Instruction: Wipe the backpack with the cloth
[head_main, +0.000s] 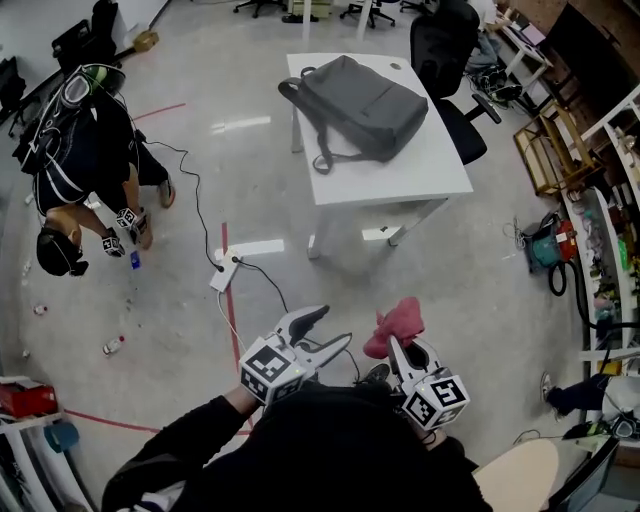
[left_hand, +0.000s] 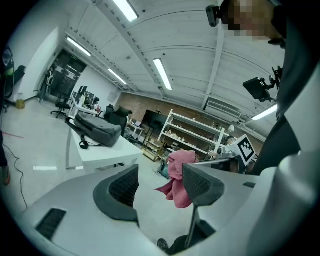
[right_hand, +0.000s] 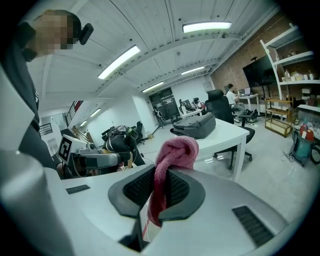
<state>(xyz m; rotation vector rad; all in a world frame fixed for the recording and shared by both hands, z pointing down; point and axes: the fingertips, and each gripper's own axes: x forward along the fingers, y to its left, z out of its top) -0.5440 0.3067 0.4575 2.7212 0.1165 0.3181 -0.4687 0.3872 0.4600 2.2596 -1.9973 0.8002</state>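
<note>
While the backpack (head_main: 365, 105) lies flat on the white counter (head_main: 420, 180), well apart from me across open floor, I record both tools held close to my body. My right hand-held gripper (head_main: 398, 348) is clenched on the pink cloth (head_main: 397, 322). The right gripper view shows the jaws pinching its lower part, so a bunched wad stands above the tips. I judge this leaves a soft pad ahead of the jaws to meet the fabric first. My left hand-held gripper (head_main: 332, 327) is released, jaws apart with nothing between them; the cloth seen through them in the left gripper view belongs to the other tool. I judge this one is free so it can steady the backpack. Wiping has not begun; the approach to the counter comes first.
</note>
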